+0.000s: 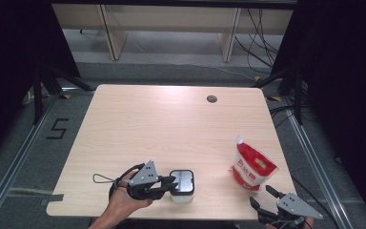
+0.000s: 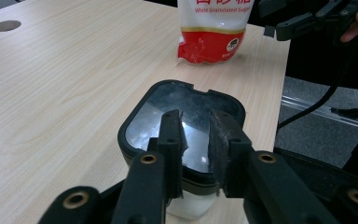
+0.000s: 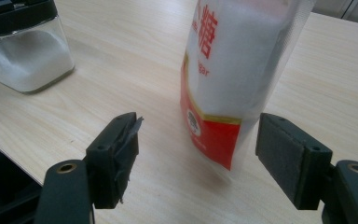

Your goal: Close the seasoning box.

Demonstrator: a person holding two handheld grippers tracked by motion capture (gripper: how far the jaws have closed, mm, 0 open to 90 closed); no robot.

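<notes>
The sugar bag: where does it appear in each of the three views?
High view: sugar bag stands right of centre, near the table's front edge.
Left gripper view: top centre, beyond the jar.
Right gripper view: centre, upright, just beyond the open right tongs.
Shared landmark: the black-lidded jar of white grains.

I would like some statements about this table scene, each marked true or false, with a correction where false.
1. The sugar bag stands upright on the table. True.
2. The jar has a red lid. False: its lid is black.
3. The right gripper clamps the bag. False: its jaws stand open, apart from the bag.
4. The jar holds white grains. True.
5. The left gripper is at the bag. False: it is at the jar's lid.
</notes>
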